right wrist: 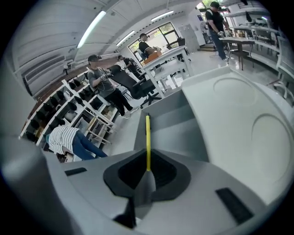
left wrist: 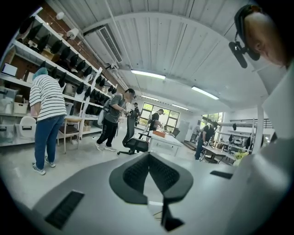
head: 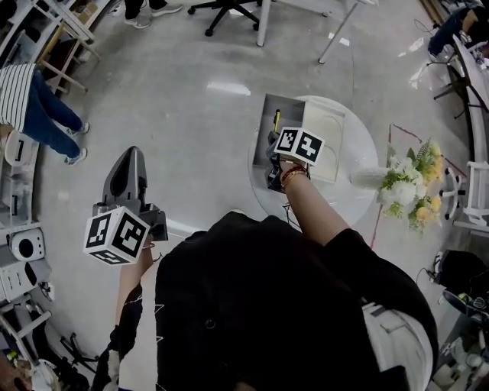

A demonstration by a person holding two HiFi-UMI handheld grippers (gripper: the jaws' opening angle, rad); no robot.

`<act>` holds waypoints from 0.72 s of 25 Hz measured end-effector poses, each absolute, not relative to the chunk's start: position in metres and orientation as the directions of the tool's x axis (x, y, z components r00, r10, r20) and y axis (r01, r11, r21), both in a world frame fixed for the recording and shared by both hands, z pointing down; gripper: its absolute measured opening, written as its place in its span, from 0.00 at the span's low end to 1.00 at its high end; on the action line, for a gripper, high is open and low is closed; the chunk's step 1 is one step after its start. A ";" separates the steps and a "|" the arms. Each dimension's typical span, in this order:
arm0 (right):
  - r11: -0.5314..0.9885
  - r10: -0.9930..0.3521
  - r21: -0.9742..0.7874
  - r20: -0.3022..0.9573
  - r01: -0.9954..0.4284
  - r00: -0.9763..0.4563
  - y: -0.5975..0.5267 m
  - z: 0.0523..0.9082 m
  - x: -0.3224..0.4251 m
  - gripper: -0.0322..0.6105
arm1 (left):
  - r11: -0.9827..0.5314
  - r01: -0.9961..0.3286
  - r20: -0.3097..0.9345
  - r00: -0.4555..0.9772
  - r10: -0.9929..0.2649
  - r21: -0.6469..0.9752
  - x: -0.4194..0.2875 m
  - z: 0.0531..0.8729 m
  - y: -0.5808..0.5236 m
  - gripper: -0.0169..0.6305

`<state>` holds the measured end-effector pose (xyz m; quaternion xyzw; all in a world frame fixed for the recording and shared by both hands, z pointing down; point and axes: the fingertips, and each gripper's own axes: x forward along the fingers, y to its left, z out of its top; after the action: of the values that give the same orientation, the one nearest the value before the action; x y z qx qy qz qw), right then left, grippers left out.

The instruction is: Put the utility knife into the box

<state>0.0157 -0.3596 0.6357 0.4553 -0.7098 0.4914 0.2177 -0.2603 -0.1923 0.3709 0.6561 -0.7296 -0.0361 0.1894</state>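
Observation:
The yellow utility knife sticks forward from my right gripper, which is shut on its grey end. In the head view the knife points into the open grey box, and the right gripper hovers at the box's near edge. The box has its white lid folded open to the right. My left gripper is held far to the left over the floor, jaws together and empty. In its own view the left gripper faces the room, not the table.
The box stands on a small round white table. A bunch of white and yellow flowers lies at its right. A person in a striped shirt stands by shelves at the left. An office chair is further off.

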 end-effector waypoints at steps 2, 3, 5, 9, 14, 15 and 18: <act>0.101 -0.430 -0.491 0.763 -0.865 -0.483 -0.362 0.638 0.015 0.10 | 0.135 -0.944 0.229 -0.066 -0.971 0.300 -0.261 0.372 -0.192 0.04; 0.093 -0.429 -0.493 0.764 -0.865 -0.481 -0.363 0.640 0.015 0.10 | 0.135 -0.945 0.230 -0.066 -0.971 0.299 -0.262 0.373 -0.192 0.04; 0.078 -0.425 -0.496 0.768 -0.865 -0.478 -0.364 0.643 0.015 0.10 | 0.139 -0.943 0.230 -0.069 -0.971 0.302 -0.264 0.375 -0.191 0.04; 0.057 -0.416 -0.490 0.781 -0.870 -0.466 -0.367 0.648 0.015 0.10 | 0.149 -0.941 0.232 -0.078 -0.970 0.305 -0.270 0.376 -0.189 0.04; 0.018 -0.392 -0.481 0.803 -0.876 -0.449 -0.369 0.656 0.013 0.10 | 0.175 -0.936 0.237 -0.103 -0.966 0.306 -0.282 0.376 -0.181 0.04; 0.009 -0.389 -0.479 0.807 -0.878 -0.445 -0.370 0.657 0.013 0.10 | 0.178 -0.935 0.237 -0.107 -0.966 0.306 -0.284 0.376 -0.181 0.04; -0.015 -0.370 -0.476 0.820 -0.880 -0.437 -0.370 0.663 0.013 0.10 | 0.185 -0.933 0.238 -0.112 -0.965 0.308 -0.288 0.375 -0.180 0.04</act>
<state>0.0126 -0.3705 0.6626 0.4737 -0.6597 0.5322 0.2392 -0.2880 -0.1801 0.3751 0.6372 -0.7447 -0.0402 0.1945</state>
